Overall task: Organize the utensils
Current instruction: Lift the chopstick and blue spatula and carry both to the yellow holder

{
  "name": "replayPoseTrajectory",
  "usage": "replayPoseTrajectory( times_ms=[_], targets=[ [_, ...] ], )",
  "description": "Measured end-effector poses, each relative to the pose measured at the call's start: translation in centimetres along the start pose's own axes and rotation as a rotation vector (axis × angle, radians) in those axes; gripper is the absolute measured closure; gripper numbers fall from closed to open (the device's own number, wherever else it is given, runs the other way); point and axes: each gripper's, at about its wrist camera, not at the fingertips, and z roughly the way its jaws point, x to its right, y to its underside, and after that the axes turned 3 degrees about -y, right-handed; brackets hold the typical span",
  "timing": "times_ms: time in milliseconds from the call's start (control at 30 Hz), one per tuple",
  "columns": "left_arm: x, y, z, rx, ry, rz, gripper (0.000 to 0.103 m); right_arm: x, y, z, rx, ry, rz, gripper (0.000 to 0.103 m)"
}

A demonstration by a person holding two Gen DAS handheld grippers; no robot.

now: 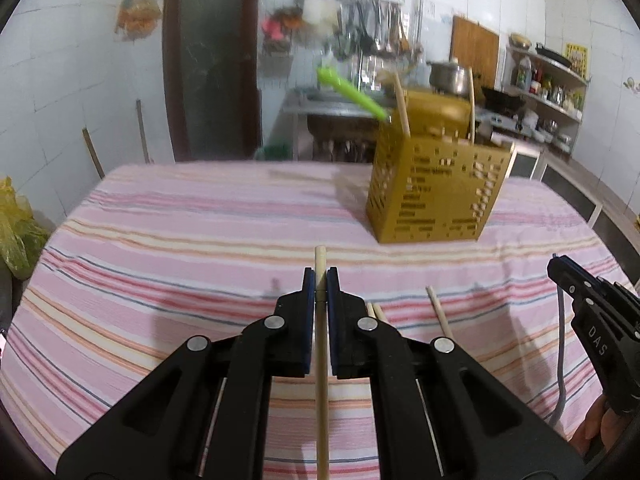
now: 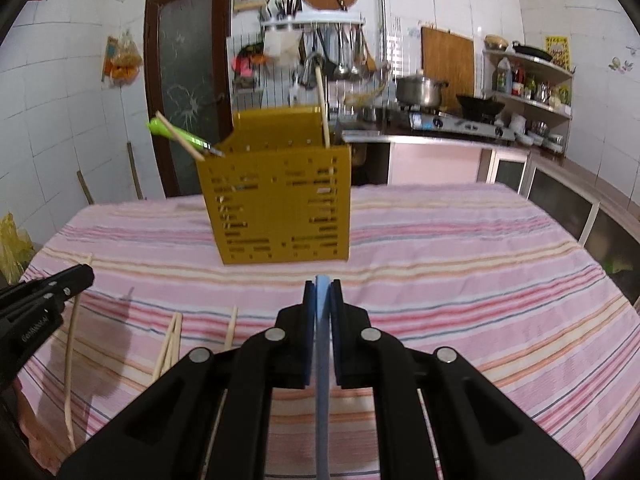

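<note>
A yellow perforated utensil holder (image 1: 436, 192) (image 2: 280, 208) stands on the striped tablecloth, with a green utensil (image 1: 352, 96) (image 2: 180, 134) and wooden chopsticks (image 1: 402, 108) (image 2: 322, 104) sticking out of it. My left gripper (image 1: 320, 280) is shut on a wooden chopstick (image 1: 321, 360) that runs back between its fingers, held above the cloth in front of the holder. My right gripper (image 2: 322, 292) is shut on a light blue utensil handle (image 2: 322, 360), also short of the holder. Loose chopsticks (image 1: 438, 312) (image 2: 170, 340) lie on the cloth between the two grippers.
The table (image 1: 180, 240) (image 2: 480, 260) is covered by a pink striped cloth. Behind it are a sink counter, a stove with a pot (image 2: 420, 90) and shelves along the right wall. A yellow bag (image 1: 16, 232) sits at the left edge. A curved stick (image 2: 70, 360) lies near the left gripper.
</note>
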Motion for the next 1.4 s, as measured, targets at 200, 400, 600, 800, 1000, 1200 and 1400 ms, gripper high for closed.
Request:
replayPoseTrajectory(
  times_ms=[200,400,600,800,1000,1200,1400],
  targets=[
    [-0.9,-0.4,-1.4,0.054,0.004,-0.024,0.098,0.0,-0.2,-1.5,0.081,-0.001,-0.01,0.095],
    [-1.0,-0.6,-2.5,0.104,0.009,-0.03,0.098,0.3,-0.3,-2.7,0.148,0.001,-0.005,0.095],
    [-1.4,-0.7,-3.8,0.152,0.019,-0.039,0.098,0.7,-0.5,-3.5,0.198,-0.003,0.004,0.095],
    [-1.6,-1.0,-5.1,0.186,0.037,-0.054,0.098,0.7,-0.6,-4.3,0.231,-0.005,-0.001,0.095],
    [-1.3,-1.1,-5.9,0.218,0.034,-0.048,0.098,0.9,-0.5,-4.3,0.232,-0.011,0.006,0.095],
    [-1.0,-1.2,-6.7,0.245,0.012,-0.026,0.099,0.9,-0.5,-4.8,0.255,-0.014,0.013,0.095],
    [-0.6,-1.1,-7.2,0.262,0.003,-0.011,0.098,0.5,-0.6,-5.2,0.271,-0.016,-0.003,0.096]
  ],
)
